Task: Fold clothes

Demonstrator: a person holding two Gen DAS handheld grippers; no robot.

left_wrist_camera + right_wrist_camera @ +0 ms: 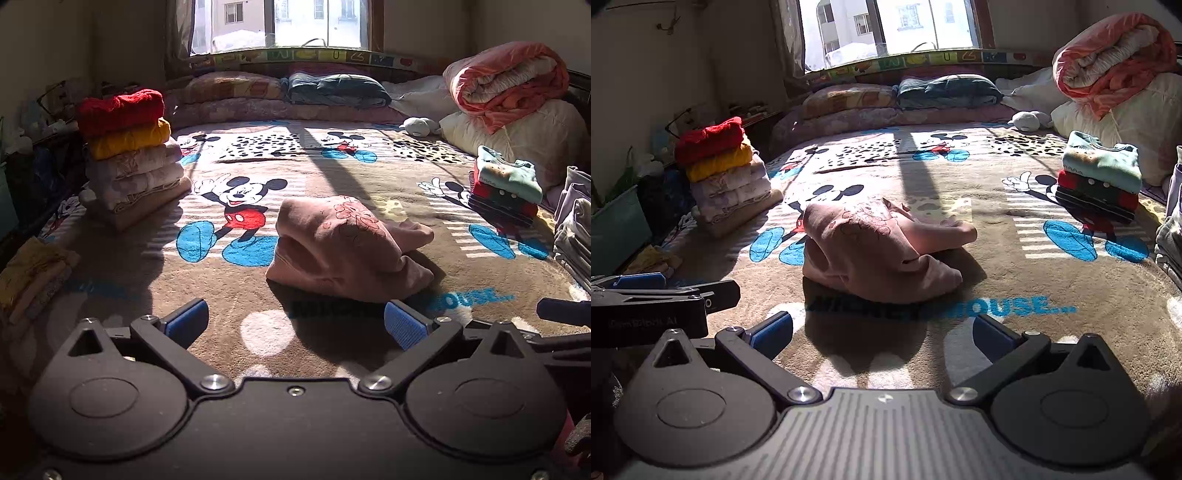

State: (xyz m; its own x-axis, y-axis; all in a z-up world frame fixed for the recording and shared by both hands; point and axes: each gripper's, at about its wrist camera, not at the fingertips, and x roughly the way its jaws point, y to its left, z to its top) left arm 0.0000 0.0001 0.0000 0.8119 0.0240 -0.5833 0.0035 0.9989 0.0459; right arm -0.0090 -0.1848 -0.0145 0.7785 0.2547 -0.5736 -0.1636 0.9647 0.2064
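Both grippers, left gripper point(295, 321) & right gripper point(882, 330), are hovering low w/ jaws spread, holding nothing. Pink garment point(343, 247) is lying bunched mid-bed on the blanket point(184, 280), just ahead of me, apart from folded stack point(129, 155), presumably so I'm approaching its near hem.

The left claw point(295, 325) has a matte black body with two round, disc-topped housings, each capped by a triangular cut-out lug. Black link arms run forward from silver pivot screws, and a small screw sits at the centre of the front edge. Its fingers carry ribbed blue pads point(404, 325). The right claw point(882, 332) has the same black housings, link arms and blue pads point(772, 332), but its central plate is grey with lengthwise ribs. Faint pale lettering marks the left claw's side in the right wrist view.
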